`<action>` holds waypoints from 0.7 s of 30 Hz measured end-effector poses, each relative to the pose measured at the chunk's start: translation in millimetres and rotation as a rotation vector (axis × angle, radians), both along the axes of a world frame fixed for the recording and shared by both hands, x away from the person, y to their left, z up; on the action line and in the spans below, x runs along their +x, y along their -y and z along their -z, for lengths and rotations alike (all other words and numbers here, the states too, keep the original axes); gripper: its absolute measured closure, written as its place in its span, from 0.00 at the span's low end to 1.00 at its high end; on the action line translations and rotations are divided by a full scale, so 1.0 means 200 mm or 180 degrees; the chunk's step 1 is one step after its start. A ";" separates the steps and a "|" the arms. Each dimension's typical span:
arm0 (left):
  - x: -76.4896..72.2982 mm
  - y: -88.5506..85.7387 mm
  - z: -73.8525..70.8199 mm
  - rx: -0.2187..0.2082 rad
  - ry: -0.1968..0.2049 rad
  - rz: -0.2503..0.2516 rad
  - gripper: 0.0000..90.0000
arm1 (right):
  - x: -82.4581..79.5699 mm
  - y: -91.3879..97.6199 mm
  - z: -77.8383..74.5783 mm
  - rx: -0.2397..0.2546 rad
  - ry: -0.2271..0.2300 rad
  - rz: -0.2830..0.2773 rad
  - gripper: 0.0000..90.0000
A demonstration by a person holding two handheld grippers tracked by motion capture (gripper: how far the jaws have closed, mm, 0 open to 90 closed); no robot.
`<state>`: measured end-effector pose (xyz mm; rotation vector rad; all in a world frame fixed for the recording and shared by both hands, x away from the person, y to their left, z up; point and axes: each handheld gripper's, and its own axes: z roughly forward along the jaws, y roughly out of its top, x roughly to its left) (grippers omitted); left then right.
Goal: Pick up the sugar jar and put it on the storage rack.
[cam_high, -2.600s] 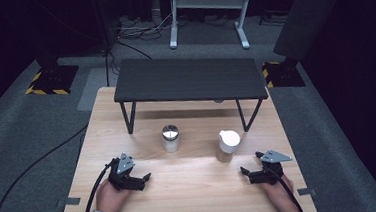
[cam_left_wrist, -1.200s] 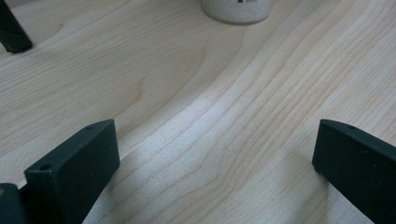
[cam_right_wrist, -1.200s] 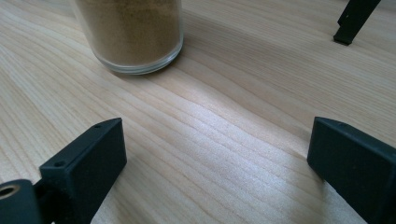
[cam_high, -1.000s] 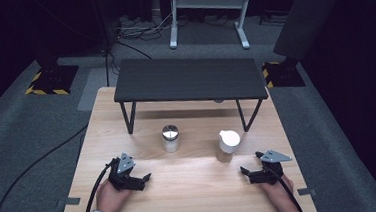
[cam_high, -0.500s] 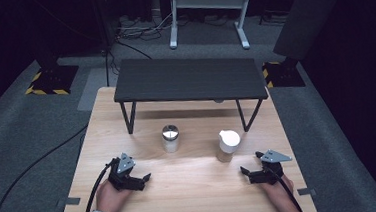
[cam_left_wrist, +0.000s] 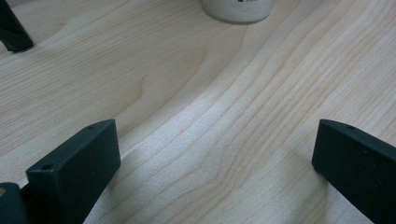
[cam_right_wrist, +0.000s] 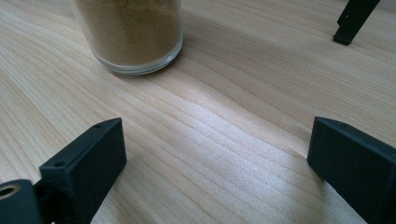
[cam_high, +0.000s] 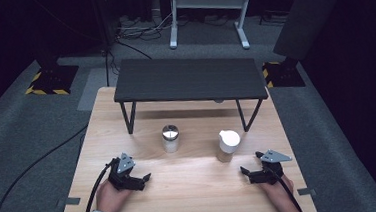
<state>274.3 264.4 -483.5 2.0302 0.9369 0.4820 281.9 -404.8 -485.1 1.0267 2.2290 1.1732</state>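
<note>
A pale wooden surface carries everything, and at its far half stands one small black bench on thin legs. In front of that bench stand two jars, well apart from each other: one with a shiny metal lid holding something white, toward the left, and one with a white lid holding a brown powder, toward the right. There are two grippers, one in each of the person's hands, both resting low on the near part of the surface. The left gripper lies in front of and left of the metal-lidded jar, with bare wood between them; in the left gripper view that jar's base sits at the top edge, far ahead of the fingers, which stand wide apart with nothing between them. The right gripper points toward the white-lidded jar, near it but not touching; in the right gripper view the jar's glass bottom stands ahead and to the left of the gap, and the fingers are spread wide over bare wood, holding nothing. A bench leg foot shows at that view's upper right.
</note>
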 end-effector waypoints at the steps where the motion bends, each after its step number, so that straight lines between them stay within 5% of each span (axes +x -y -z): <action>1: 0.00 0.00 0.00 0.0004 -0.0007 0.0001 0.01 | 0.00 0.00 0.00 0.0000 0.0000 0.0000 0.05; 11: 0.01 0.00 -0.02 0.0020 -0.0045 -0.0010 0.03 | 0.00 0.00 0.00 0.0000 0.0000 0.0000 0.05; 15: 0.02 -0.02 -0.03 -0.0078 -0.0098 -0.0024 0.02 | 0.00 0.00 0.00 0.0001 0.0000 0.0000 0.05; 21: 0.01 -0.03 -0.04 -0.0130 0.0087 0.0024 0.02 | 0.00 0.00 0.00 0.0000 0.0000 0.0000 0.05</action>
